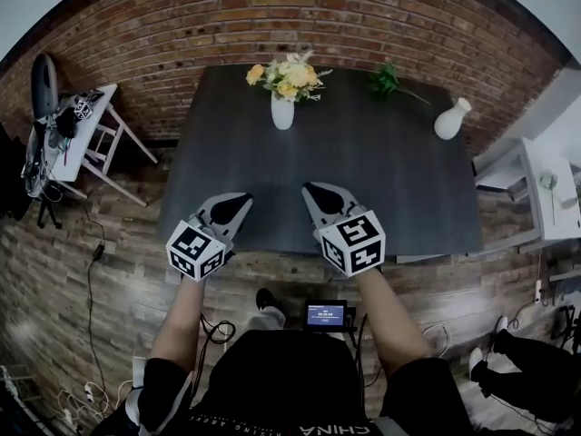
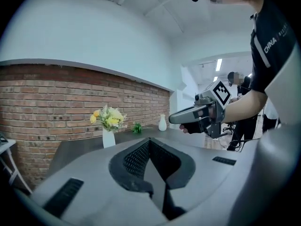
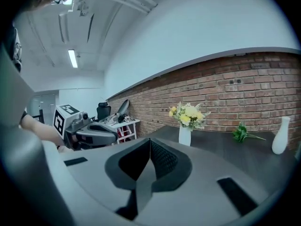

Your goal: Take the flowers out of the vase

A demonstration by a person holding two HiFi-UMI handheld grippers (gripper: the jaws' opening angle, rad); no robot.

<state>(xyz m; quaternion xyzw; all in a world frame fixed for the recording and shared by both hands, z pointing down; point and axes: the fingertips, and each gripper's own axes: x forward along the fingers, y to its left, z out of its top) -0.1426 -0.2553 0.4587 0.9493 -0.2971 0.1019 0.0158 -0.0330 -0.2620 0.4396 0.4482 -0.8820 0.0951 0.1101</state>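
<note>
A white vase (image 1: 282, 113) with yellow and white flowers (image 1: 287, 76) stands at the far middle of the dark table (image 1: 363, 180). Both my grippers hover over the table's near edge, well short of the vase. The left gripper (image 1: 241, 199) is shut and empty, and so is the right gripper (image 1: 311, 190). In the left gripper view the shut jaws (image 2: 149, 141) point toward the flowers (image 2: 109, 118), with the right gripper (image 2: 197, 114) to the side. The right gripper view shows shut jaws (image 3: 150, 142), the flowers (image 3: 189, 115) in the vase (image 3: 185, 135) and the left gripper (image 3: 89, 134).
A green sprig (image 1: 386, 82) lies on the table right of the flowers, and a second, empty white vase (image 1: 451, 119) stands near the far right corner. A white side table (image 1: 82, 130) with gear stands left, white furniture (image 1: 545, 189) right. A brick wall runs behind.
</note>
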